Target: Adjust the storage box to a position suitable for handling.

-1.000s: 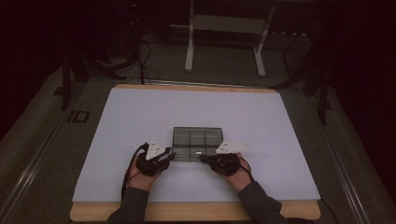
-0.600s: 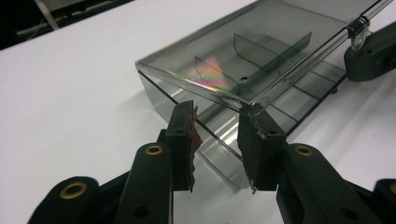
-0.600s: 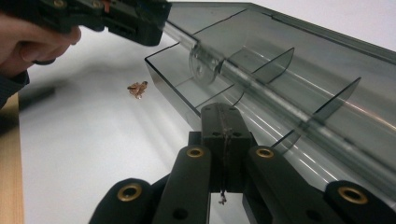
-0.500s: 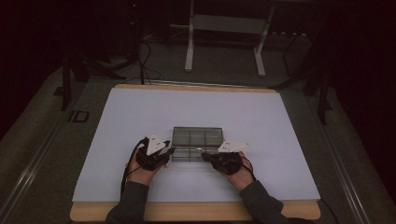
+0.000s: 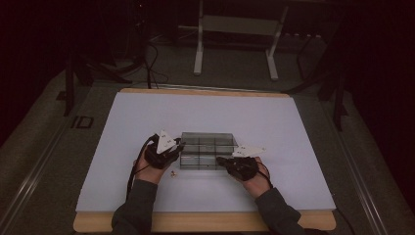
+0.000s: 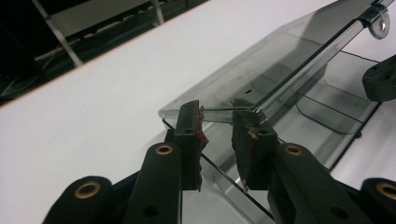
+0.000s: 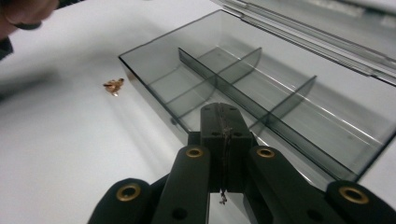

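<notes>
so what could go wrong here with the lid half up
1. The left gripper has the clear lid's corner between open fingers that have just been closing; the lid could slip and drop shut.
2. The shut right gripper only rests at the compartment box's front wall, so the box might slide.

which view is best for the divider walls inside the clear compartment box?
Right gripper view: it looks straight into the open clear compartment box, with the dividers sharp. The left gripper view shows mostly the raised lid and a little of the interior. The high view shows the box small and dim.
</notes>
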